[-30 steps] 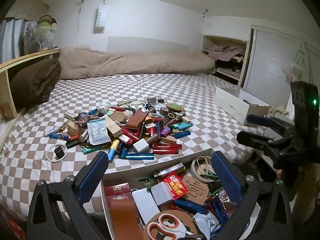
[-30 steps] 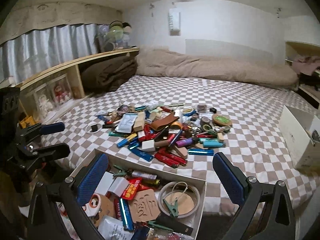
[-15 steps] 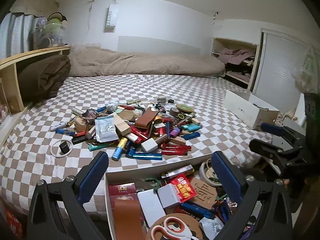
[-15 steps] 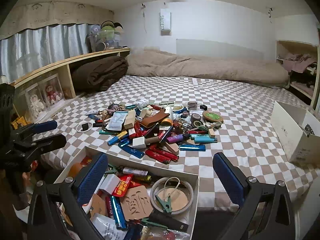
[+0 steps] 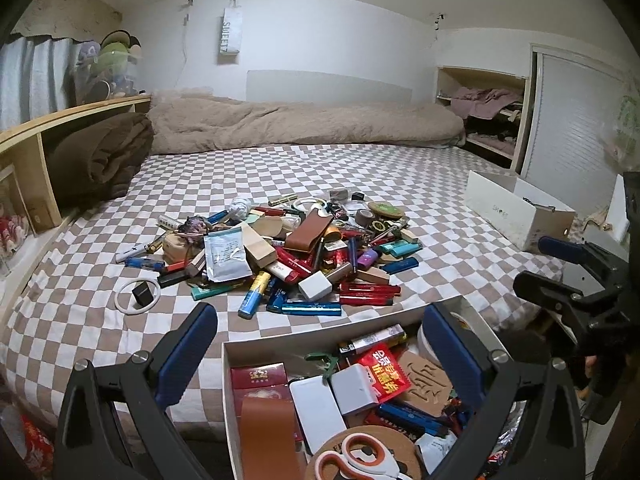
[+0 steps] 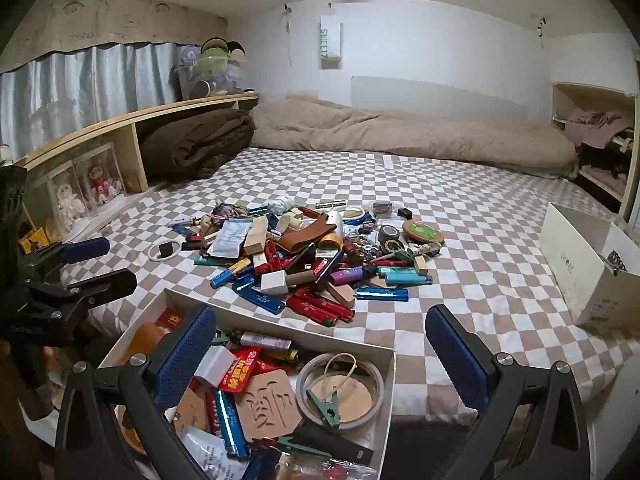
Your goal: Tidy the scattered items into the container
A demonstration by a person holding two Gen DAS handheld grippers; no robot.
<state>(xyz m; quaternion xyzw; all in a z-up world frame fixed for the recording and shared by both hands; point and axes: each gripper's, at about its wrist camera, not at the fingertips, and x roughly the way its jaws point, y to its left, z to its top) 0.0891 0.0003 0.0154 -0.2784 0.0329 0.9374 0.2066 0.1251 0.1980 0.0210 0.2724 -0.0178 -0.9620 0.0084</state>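
Note:
A pile of small items, with lighters, packets, a brown leather case and tape rolls, lies on the checkered bed; it also shows in the right wrist view. A white cardboard box at the bed's near edge holds several items, among them scissors and a tape roll. My left gripper is open and empty above the box. My right gripper is open and empty above the box's right part.
A second white box stands on the bed's right side. A rolled beige duvet lies at the far end, a brown blanket in the wooden shelf at left. A white ring with a black cube lies left of the pile.
Both grippers have risen and tilted up a little, so the pile and the bed sit more central in view. Both stay open and empty.

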